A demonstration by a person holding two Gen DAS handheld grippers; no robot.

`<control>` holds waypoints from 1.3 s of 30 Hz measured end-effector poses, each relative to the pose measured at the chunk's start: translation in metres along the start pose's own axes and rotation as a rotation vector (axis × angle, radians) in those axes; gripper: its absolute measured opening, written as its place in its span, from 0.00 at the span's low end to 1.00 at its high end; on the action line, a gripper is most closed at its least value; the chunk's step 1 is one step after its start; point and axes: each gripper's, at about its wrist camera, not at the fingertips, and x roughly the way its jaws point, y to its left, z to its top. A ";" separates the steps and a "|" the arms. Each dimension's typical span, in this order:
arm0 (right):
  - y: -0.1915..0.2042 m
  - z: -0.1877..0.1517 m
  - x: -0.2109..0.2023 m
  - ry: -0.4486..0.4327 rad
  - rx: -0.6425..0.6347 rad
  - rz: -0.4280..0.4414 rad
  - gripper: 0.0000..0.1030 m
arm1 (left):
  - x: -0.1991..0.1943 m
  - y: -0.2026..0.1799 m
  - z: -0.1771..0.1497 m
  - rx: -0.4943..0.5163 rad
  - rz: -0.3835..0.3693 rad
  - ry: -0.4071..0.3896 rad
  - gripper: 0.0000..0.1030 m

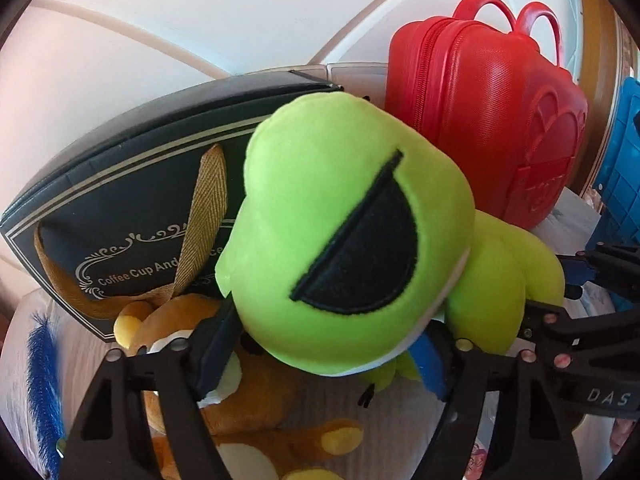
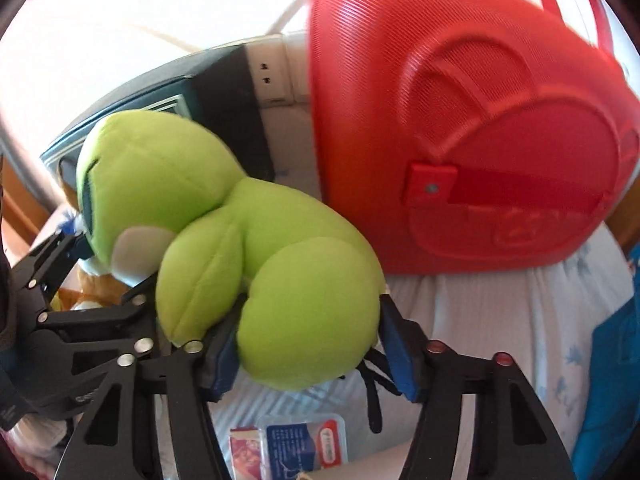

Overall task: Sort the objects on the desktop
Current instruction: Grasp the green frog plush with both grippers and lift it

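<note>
Black plastic with blue pads: left tool [image 1: 324,354] clenched on the rounded head of a lime-green plush frog with a black half-moon eye patch [image 1: 340,220], one pad at each side of the head. Right tool [image 2: 310,356] clenched likewise on the frog's fat hind leg, pads sunk into the stuffing. Frog thus held at both ends, lying partly over a brown and yellow plush bear [image 1: 256,400], just in front of a dark navy gift box with a gold ribbon handle [image 1: 132,200] and close beside a red hard-shell heart-shaped case with loop handles [image 2: 480,120].

Likely trouble from here: soft filling squashing and slipping out of either grip; seams strained if the two tools pull apart; thin black cords [image 2: 372,392] hanging under the leg snagging on a finger; bear dragged along; red case nudged and toppled, being upright and so near.

Underneath, a counter spread with a white cloth printed in pale blue [image 2: 500,320], a small red and blue labelled packet [image 2: 300,448] lying on it. Further out, a blue plastic crate [image 1: 624,168], a strip of wood [image 1: 596,60], and white wall panels [image 1: 160,20] behind.
</note>
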 end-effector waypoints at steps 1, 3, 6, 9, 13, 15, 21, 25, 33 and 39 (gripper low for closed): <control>0.001 -0.001 -0.001 0.000 -0.008 0.000 0.55 | -0.003 -0.002 0.000 0.004 0.005 -0.001 0.69; 0.003 -0.004 -0.006 -0.005 -0.020 0.002 0.51 | -0.009 -0.006 -0.001 0.009 0.012 -0.007 0.62; 0.006 -0.007 -0.016 -0.021 -0.040 -0.004 0.48 | -0.018 -0.010 -0.002 -0.005 0.018 -0.011 0.60; 0.010 -0.009 -0.031 -0.045 -0.063 -0.012 0.48 | -0.033 -0.009 -0.005 -0.043 0.016 -0.034 0.60; 0.016 -0.010 -0.055 -0.078 -0.094 -0.020 0.47 | -0.057 -0.010 -0.004 -0.074 0.020 -0.063 0.60; 0.020 -0.010 -0.068 -0.094 -0.107 -0.021 0.47 | -0.074 -0.011 -0.002 -0.081 0.026 -0.082 0.60; 0.033 -0.009 -0.132 -0.180 -0.130 -0.011 0.47 | -0.145 -0.017 0.008 -0.091 0.049 -0.169 0.60; 0.047 -0.009 -0.182 -0.248 -0.129 0.000 0.47 | -0.200 -0.002 0.020 -0.083 0.066 -0.238 0.60; 0.079 -0.037 -0.310 -0.383 -0.123 -0.044 0.47 | -0.331 -0.045 0.008 -0.072 0.056 -0.368 0.60; 0.070 -0.080 -0.410 -0.485 -0.090 -0.113 0.47 | -0.411 -0.099 -0.002 -0.022 -0.005 -0.460 0.60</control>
